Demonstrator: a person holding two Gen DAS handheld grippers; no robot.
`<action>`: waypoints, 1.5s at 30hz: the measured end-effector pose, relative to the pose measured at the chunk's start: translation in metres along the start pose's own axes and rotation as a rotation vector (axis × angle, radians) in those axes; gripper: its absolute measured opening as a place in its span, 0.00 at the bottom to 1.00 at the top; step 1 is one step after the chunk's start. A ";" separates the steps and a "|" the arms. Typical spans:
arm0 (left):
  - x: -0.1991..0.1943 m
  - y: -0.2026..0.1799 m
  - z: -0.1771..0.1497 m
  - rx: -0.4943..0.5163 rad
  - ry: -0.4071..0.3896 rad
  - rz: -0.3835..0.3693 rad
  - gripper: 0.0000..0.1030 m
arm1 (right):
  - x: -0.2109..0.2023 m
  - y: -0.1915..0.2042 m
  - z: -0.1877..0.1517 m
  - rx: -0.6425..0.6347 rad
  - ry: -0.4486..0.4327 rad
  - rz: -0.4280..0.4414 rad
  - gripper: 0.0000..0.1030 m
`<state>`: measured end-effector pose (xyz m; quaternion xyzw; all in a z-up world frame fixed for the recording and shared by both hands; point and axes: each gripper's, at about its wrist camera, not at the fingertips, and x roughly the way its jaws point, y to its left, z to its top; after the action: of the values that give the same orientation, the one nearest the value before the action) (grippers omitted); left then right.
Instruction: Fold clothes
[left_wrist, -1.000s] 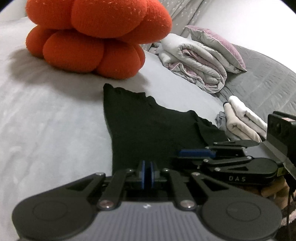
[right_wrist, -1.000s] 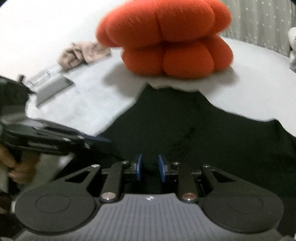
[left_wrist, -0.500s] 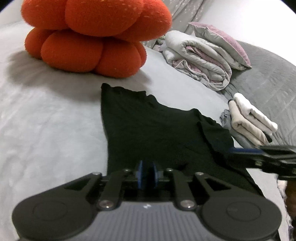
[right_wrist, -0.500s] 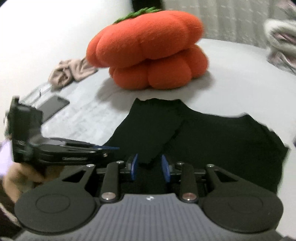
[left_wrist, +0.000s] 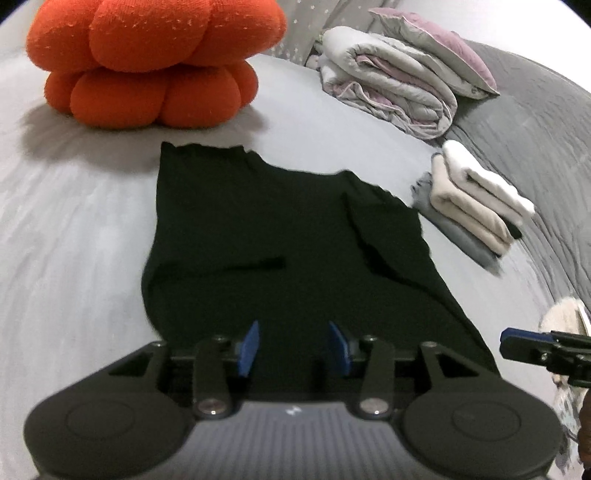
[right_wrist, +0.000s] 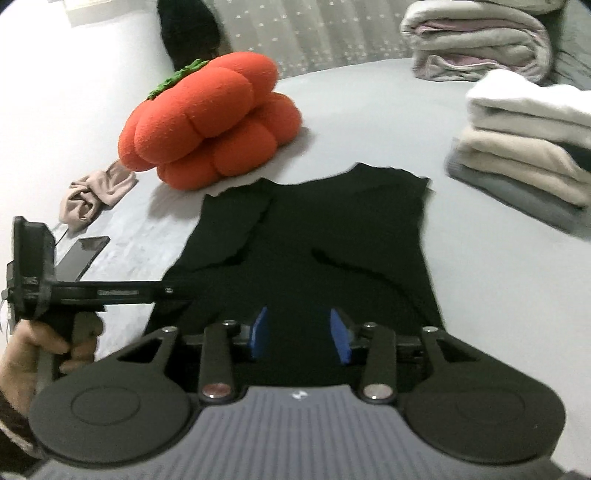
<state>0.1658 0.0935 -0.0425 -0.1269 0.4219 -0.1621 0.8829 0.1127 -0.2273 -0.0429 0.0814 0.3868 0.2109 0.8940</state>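
A black garment (left_wrist: 280, 236) lies spread flat on the grey bed, both sides folded inward; it shows again in the right wrist view (right_wrist: 325, 236). My left gripper (left_wrist: 293, 347) hovers open over the garment's near edge, nothing between its blue pads. My right gripper (right_wrist: 300, 338) is likewise open above the near hem and holds nothing. The right gripper's tip (left_wrist: 532, 341) shows at the right edge of the left wrist view. The left gripper's body (right_wrist: 92, 293), held by a hand (right_wrist: 33, 350), sits left in the right wrist view.
An orange pumpkin cushion (left_wrist: 155, 62) sits beyond the garment. A stack of folded clothes (left_wrist: 476, 203) lies to its right, a rolled grey-pink duvet (left_wrist: 391, 85) behind. In the right wrist view a crumpled beige cloth (right_wrist: 96, 195) and a phone (right_wrist: 83, 256) lie left.
Both grippers have opened and let go of the black garment, then pulled back toward its near edge. The garment now lies flat with its sides folded in.
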 end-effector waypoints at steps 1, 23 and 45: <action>-0.006 -0.001 -0.005 -0.006 0.005 0.006 0.42 | -0.005 0.000 -0.005 0.000 0.004 -0.006 0.42; -0.118 -0.035 -0.182 0.125 0.126 0.068 0.42 | -0.087 0.030 -0.144 -0.016 0.099 0.010 0.48; -0.209 0.005 -0.246 0.045 0.091 0.039 0.49 | -0.156 0.042 -0.227 -0.172 0.148 -0.091 0.50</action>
<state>-0.1508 0.1591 -0.0479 -0.0915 0.4603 -0.1599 0.8684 -0.1607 -0.2622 -0.0831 -0.0290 0.4355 0.2081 0.8753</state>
